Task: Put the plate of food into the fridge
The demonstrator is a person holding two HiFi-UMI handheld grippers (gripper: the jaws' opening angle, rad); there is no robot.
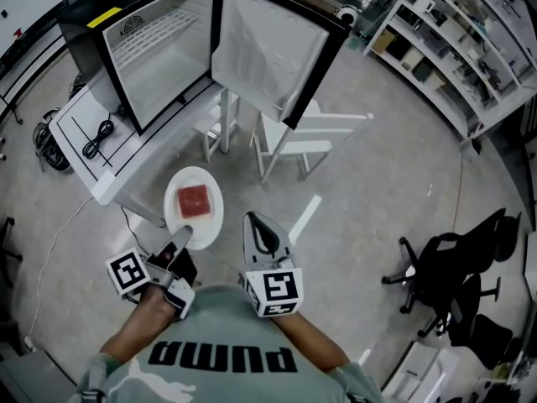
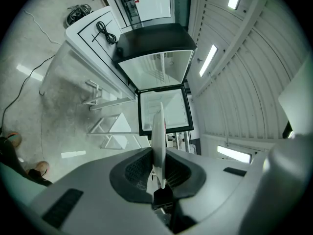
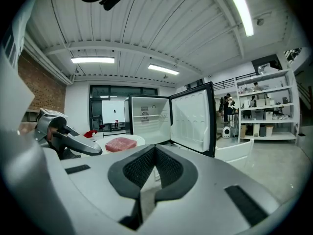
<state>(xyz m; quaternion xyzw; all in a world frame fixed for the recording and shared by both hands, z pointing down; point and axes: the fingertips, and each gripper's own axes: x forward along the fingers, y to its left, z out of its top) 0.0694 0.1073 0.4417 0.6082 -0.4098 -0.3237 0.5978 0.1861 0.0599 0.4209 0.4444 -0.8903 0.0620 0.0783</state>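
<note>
Up ahead on a surface [image 1: 84, 154], a fridge [image 1: 159, 53], door [image 1: 268, 53] swung out to the right. Left of the fridge, on the same surface, a cable [image 1: 99, 137]. Below the door, chairs [image 1: 294, 137]. Nearer, in front of the surface, a plate [image 1: 179, 218] with food [image 1: 194, 201] on it, near rim pinched by the left tool [image 1: 179, 242]. Just right of the plate, the right tool [image 1: 257, 227]. Far right, shelving [image 1: 453, 49].

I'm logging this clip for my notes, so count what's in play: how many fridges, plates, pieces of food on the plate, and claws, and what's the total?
fridge: 1
plate: 1
piece of red food: 1
claws: 2, the left claw and the right claw
Total: 5
</note>
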